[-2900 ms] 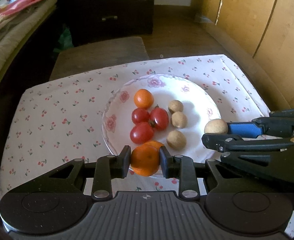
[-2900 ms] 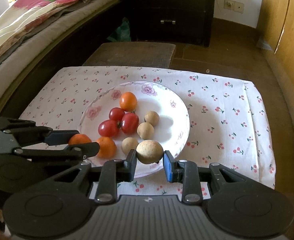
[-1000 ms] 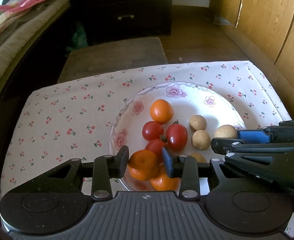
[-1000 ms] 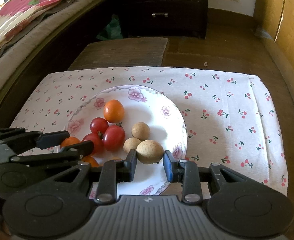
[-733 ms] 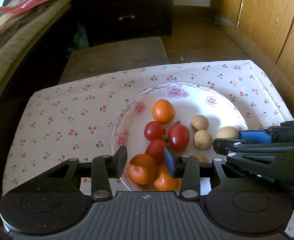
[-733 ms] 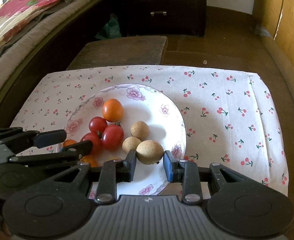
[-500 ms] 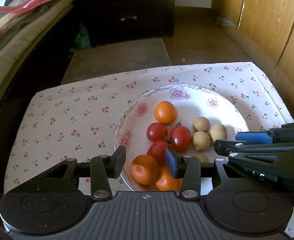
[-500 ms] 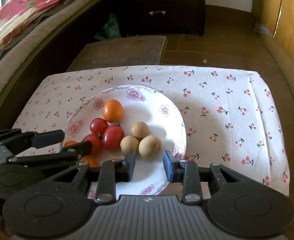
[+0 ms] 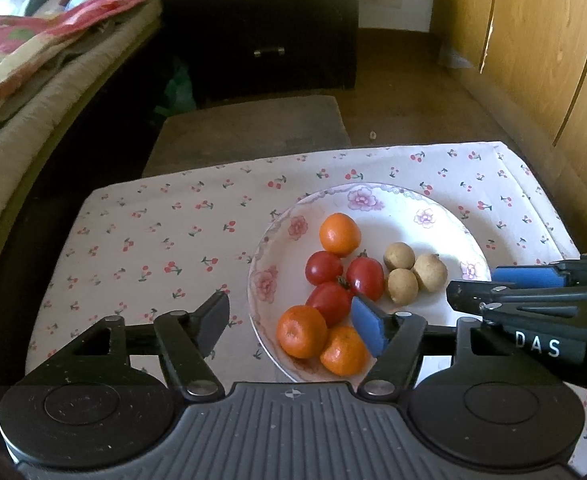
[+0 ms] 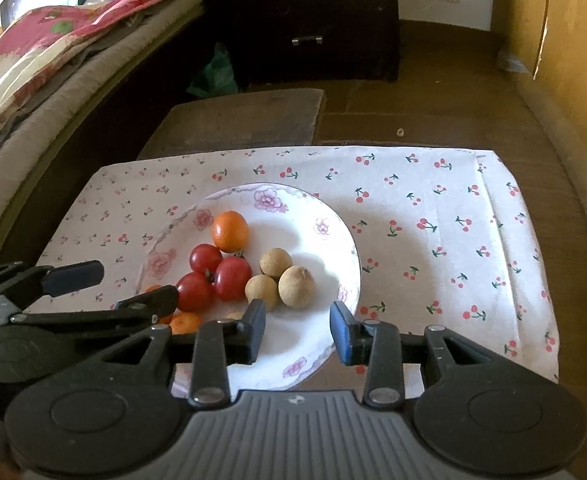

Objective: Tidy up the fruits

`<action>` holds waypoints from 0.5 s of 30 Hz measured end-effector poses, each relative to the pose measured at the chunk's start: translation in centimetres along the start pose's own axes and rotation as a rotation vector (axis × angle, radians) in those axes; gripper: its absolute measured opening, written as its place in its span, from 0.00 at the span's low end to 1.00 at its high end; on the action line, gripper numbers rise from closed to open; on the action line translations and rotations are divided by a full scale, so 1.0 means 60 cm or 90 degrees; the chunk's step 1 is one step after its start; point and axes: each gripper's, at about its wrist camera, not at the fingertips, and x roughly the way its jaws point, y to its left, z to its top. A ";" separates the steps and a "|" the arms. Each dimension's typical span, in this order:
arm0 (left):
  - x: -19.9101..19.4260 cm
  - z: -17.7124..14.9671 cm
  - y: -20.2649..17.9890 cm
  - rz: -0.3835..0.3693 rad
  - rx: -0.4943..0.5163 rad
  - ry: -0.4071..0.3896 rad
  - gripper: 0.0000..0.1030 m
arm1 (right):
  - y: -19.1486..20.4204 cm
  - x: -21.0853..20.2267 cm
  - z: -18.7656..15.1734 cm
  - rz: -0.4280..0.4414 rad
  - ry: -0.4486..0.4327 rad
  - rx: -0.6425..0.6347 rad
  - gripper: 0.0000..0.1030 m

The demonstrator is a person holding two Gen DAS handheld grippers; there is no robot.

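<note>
Writing: white letters "DAS" show on the body of the right gripper point(image 9: 529, 280) in the left wrist view; no other text can be read.
Left gripper point(image 9: 293, 322): jaws opening, wide apart, nothing pressed between them; an orange point(image 9: 302, 331) lies on the plate between the fingers, clear of both pads, and the blue pad sits just beside a second orange point(image 9: 343, 350).
Right gripper point(image 10: 296, 330): jaws opening, nothing between them; they hang over bare plate near its front rim.
Plate point(image 10: 325, 216): floral rim, on the cloth point(image 10: 433, 208); it holds all the fruit.
Oranges: two at the front left rim, touching; a third orange point(image 9: 340, 234) at the back of the group.
Tomatoes point(image 9: 343, 280): three, clustered between the oranges.
Brown fruits point(image 10: 281, 276): three, touching, right of the tomatoes; a fourth peeps out behind the right gripper's left finger.
Edges: the plate's front rim lies near the cloth's front edge.
Open room: bare cloth left of the plate, a wider stretch right of it; the plate's back and right parts are bare.
Around: bed point(image 10: 53, 60) on the left, dark drawers point(image 10: 313, 20) behind, wooden doors point(image 9: 533, 40) on the right.
</note>
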 end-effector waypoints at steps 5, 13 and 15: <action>-0.018 -0.005 -0.001 0.014 -0.003 -0.012 0.80 | 0.001 -0.021 -0.007 -0.001 -0.010 0.003 0.37; -0.046 -0.025 -0.005 0.033 -0.010 -0.029 0.86 | 0.001 -0.046 -0.026 -0.006 -0.017 0.005 0.41; -0.055 -0.031 -0.007 0.039 -0.013 -0.037 0.87 | 0.002 -0.055 -0.033 -0.005 -0.019 0.006 0.42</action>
